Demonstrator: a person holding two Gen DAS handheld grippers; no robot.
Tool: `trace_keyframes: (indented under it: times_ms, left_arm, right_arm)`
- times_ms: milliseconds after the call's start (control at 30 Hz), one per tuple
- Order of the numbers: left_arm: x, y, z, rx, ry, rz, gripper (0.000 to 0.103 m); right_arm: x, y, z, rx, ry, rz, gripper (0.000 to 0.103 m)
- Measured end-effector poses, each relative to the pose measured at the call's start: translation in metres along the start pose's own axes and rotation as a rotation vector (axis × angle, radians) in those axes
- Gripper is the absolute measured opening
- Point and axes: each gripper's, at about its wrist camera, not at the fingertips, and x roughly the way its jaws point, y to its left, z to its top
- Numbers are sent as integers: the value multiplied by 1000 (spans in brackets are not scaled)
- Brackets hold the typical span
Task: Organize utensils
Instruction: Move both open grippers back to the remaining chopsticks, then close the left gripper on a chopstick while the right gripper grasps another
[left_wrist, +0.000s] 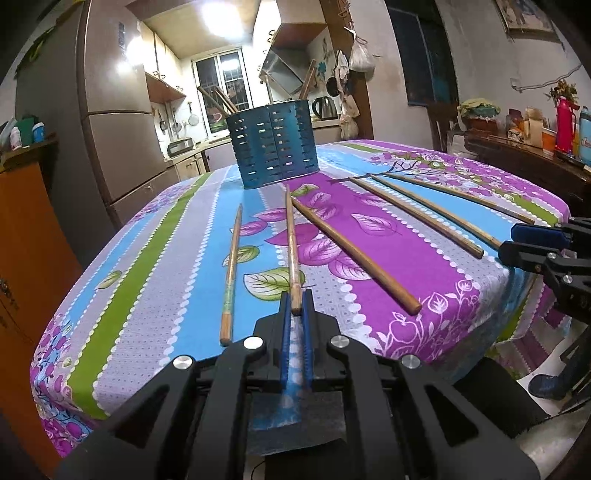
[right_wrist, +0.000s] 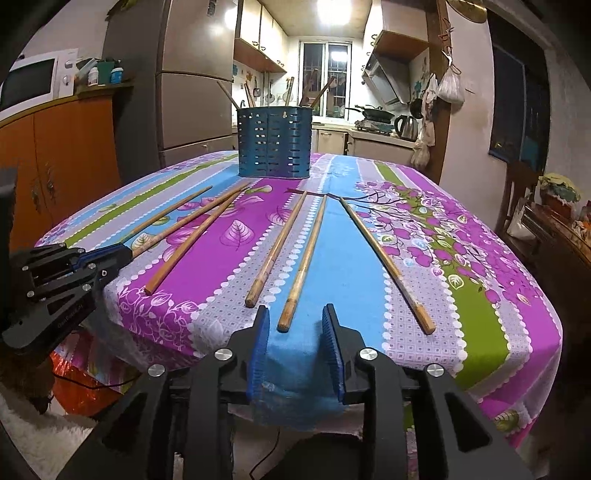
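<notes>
Six chopsticks lie flat on the bench (right_wrist: 461, 258), fanned toward the near edge, three on each side. The blue holder (left_wrist: 272, 146) stands upright near the far edge, a few sticks already in it.

Left tongs (left_wrist: 295, 312) are nearly closed on the butt end of the second chopstick (left_wrist: 291, 251) from the left; the pads look to touch it, but the stick rests on the cloth along its whole length, not lifted. Right tongs (right_wrist: 293, 325) are wide open and hold nothing, with the butt of a stick (right_wrist: 303, 266) between the jaws, untouched.

For the left: I'd firm the pinch before lifting. The grip is right at the end, so the long tip will likely droop; raise slowly, then tilt tip-down over the holder. Its neighbour (left_wrist: 354, 254) lies just beside it at the far tip, so lift straight up to avoid dragging it.

Hard to tell: how many sticks are in the holder, and whether it has compartments inside. The right tongs in the left view (left_wrist: 524, 240) are cut off by the frame.
</notes>
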Motion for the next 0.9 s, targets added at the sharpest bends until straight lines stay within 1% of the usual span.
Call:
trace_keyframes:
  times_ms: [200, 300, 367, 400, 433, 567, 900]
  left_arm:
    - [2, 1, 1, -11, 0, -2, 6]
    - [2, 2, 2, -18, -8, 6, 6]
    - [4, 3, 2, -23, 1, 2, 7]
    - [4, 3, 2, -25, -2, 5, 7]
    - [5, 4, 2, -27, -5, 13, 11]
    - [7, 4, 3, -33, -10, 19, 13]
    - [8, 6, 0, -49, -30, 7, 13]
  right_arm:
    - [2, 0, 1, 2, 1, 3, 37]
    - [2, 0, 1, 5, 1, 1, 40]
    - [2, 0, 1, 5, 1, 2, 40]
    - [3, 1, 2, 3, 1, 2, 40]
    - [2, 1, 2, 2, 1, 1, 40]
    - [2, 0, 2, 2, 0, 0, 41]
    - [3, 0, 1, 21, -16, -6, 41]
